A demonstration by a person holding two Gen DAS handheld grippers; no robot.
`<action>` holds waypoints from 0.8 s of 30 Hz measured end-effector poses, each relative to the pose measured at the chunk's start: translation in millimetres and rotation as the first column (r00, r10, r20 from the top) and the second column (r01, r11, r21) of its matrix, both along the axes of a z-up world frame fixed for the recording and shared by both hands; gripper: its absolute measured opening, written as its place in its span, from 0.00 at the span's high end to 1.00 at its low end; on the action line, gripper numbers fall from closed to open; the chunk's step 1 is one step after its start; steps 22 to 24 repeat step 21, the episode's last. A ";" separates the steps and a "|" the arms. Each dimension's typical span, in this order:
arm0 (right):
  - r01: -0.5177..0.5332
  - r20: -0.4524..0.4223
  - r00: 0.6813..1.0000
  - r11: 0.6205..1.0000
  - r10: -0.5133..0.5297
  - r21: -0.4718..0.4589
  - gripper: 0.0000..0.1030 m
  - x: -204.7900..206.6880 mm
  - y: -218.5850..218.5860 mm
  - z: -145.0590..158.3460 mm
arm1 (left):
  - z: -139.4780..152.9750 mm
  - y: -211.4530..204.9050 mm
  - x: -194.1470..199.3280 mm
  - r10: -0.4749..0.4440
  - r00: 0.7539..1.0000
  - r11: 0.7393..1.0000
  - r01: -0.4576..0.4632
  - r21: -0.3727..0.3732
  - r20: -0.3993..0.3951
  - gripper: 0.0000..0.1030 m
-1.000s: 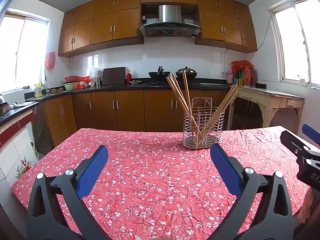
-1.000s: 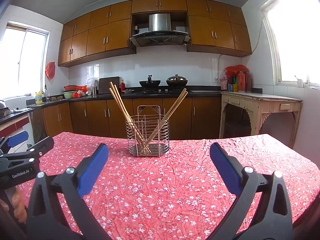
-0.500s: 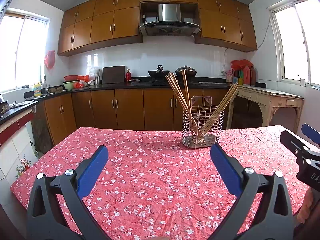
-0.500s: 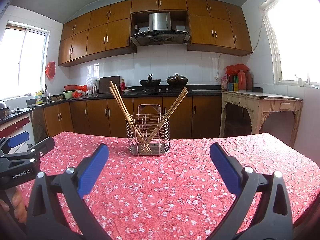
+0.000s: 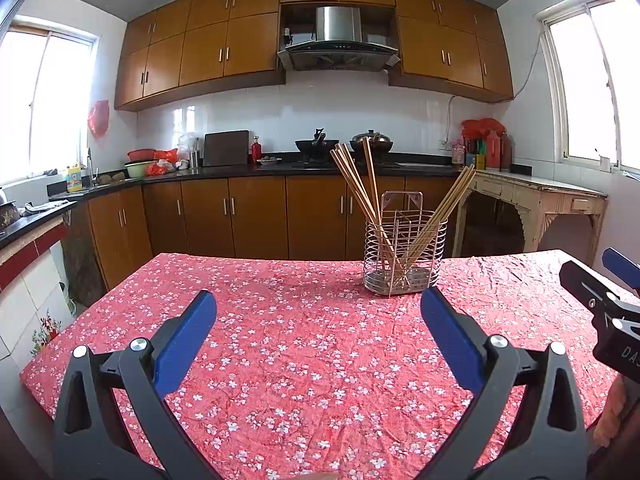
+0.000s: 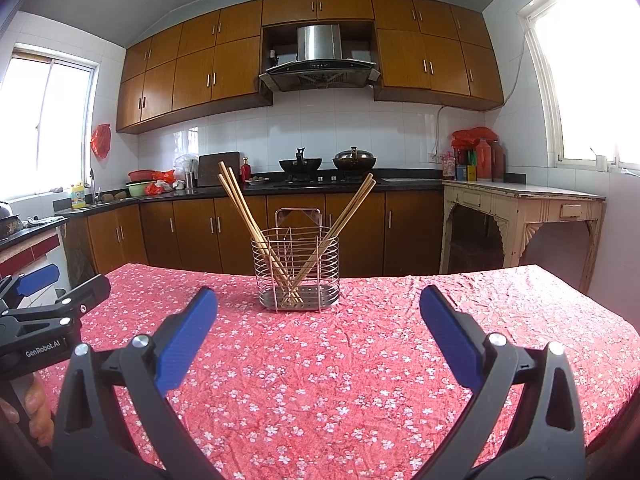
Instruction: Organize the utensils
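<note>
Both your grippers are spread wide with nothing in them: left gripper, right gripper. The chopsticks lean in the wire holder on the far part of the table. Only the right view catches your fingers on the left gripper's handle.

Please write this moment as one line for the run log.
left gripper: open, empty | right gripper: open, empty | chopsticks: in wire holder on table | phase: no grasp
</note>
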State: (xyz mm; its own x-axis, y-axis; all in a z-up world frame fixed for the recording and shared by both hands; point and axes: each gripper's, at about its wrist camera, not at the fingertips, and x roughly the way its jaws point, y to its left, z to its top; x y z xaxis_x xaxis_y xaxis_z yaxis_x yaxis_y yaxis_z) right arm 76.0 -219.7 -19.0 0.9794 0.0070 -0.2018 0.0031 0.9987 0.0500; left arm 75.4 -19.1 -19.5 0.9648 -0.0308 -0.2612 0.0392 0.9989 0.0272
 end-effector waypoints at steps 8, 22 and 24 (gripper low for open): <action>-0.001 -0.001 1.000 1.000 0.001 0.001 0.04 0.2 -0.9 0.2 | -2.7 -0.1 1.0 -0.006 1.000 1.000 0.006 -0.005 -0.009 0.02; 0.000 0.002 1.000 1.000 0.000 0.003 0.04 0.0 -0.7 -0.2 | -1.4 -1.0 2.7 -0.013 1.000 1.000 0.013 -0.003 -0.011 0.02; 0.000 0.002 1.000 1.000 0.000 0.003 0.04 0.0 -0.7 -0.2 | -1.4 -1.0 2.7 -0.013 1.000 1.000 0.013 -0.003 -0.011 0.02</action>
